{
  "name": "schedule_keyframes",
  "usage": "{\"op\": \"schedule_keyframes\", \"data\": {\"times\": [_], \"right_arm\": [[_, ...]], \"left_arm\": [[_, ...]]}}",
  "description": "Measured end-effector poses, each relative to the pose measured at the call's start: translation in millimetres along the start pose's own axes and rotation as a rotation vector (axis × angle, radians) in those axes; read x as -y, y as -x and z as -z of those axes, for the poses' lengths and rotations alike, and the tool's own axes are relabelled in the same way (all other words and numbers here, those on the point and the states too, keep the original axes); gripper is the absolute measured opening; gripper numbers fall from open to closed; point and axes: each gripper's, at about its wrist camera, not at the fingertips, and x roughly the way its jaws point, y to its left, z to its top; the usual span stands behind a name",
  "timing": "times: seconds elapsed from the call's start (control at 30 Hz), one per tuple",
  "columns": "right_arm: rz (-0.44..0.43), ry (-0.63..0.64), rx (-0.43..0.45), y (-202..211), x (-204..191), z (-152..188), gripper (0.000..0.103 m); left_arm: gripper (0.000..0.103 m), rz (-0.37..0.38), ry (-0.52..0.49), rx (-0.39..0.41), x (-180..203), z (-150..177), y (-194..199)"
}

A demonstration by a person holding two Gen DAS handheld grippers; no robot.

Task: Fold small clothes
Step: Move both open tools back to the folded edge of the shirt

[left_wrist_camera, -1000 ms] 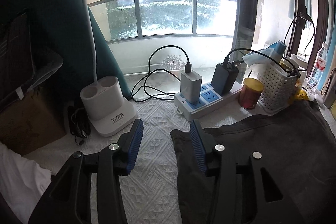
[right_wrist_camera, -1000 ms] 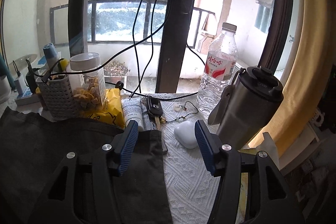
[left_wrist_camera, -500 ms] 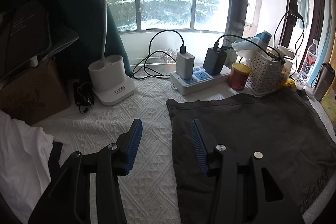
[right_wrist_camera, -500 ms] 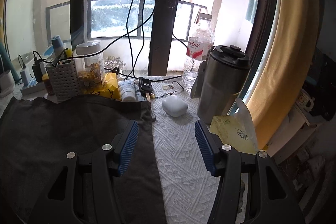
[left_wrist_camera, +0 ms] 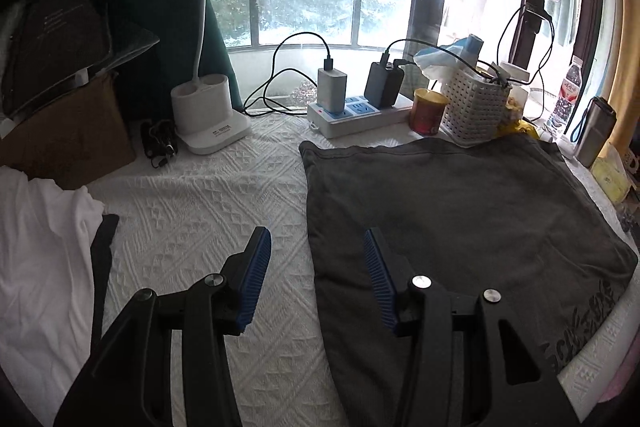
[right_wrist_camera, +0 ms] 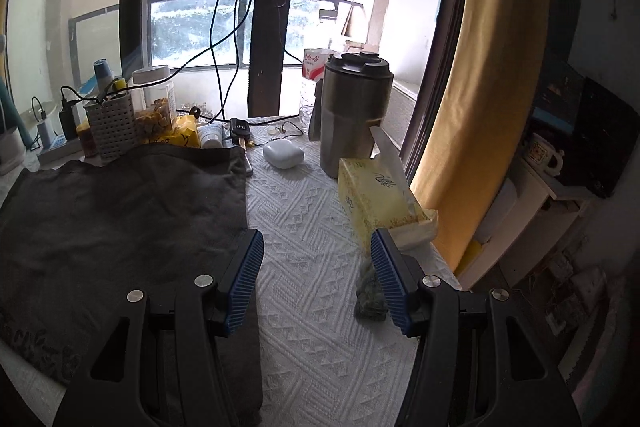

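A dark grey garment (left_wrist_camera: pixel 452 223) lies flat on the white textured cloth, with a print near its front right corner. In the left wrist view my left gripper (left_wrist_camera: pixel 316 259) hovers open over the garment's left edge, its right finger above the fabric and its left finger above bare cloth. The same dark grey garment (right_wrist_camera: pixel 112 227) fills the left of the right wrist view. My right gripper (right_wrist_camera: pixel 316 263) is open above its right edge, with nothing between the blue pads. A white garment (left_wrist_camera: pixel 36 263) is heaped at the far left.
Along the window side stand a white lamp base (left_wrist_camera: pixel 206 119), a power strip (left_wrist_camera: pixel 360 113), a red can (left_wrist_camera: pixel 428 105), a white basket (left_wrist_camera: pixel 474 107), a steel flask (right_wrist_camera: pixel 354 119), an earbud case (right_wrist_camera: pixel 283 154) and a tissue box (right_wrist_camera: pixel 380 199). A cardboard box (left_wrist_camera: pixel 68 135) sits far left.
Both grippers have drawn back toward the near edge of the table, so more of the garment and cloth shows. Their jaws stand as wide as before.
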Motion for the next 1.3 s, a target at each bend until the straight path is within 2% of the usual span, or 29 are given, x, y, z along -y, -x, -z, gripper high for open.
{"op": "schedule_keyframes", "data": {"times": [0.27, 0.5, 0.73, 1.0, 1.2, 1.3], "right_arm": [[-0.001, -0.047, -0.018, 19, 24, 33, 0.059], [-0.027, -0.052, -0.033, 26, 30, 55, 0.059], [-0.040, -0.055, -0.030, 31, 32, 61, 0.059], [-0.056, -0.050, -0.044, 31, 29, 67, 0.059], [-0.094, -0.038, -0.056, 33, 28, 73, 0.059], [-0.149, -0.051, -0.072, 30, 26, 79, 0.057]], "left_arm": [[0.048, -0.024, 0.005, -0.040, -4, 30, 22], [0.048, -0.058, 0.027, -0.092, -12, 58, 38], [0.048, 0.005, 0.022, -0.172, 0, 89, 45], [0.048, 0.099, -0.015, -0.200, 21, 105, 47], [0.048, 0.100, -0.038, -0.224, 28, 107, 36], [0.048, 0.085, -0.069, -0.216, 32, 108, 33]]}}
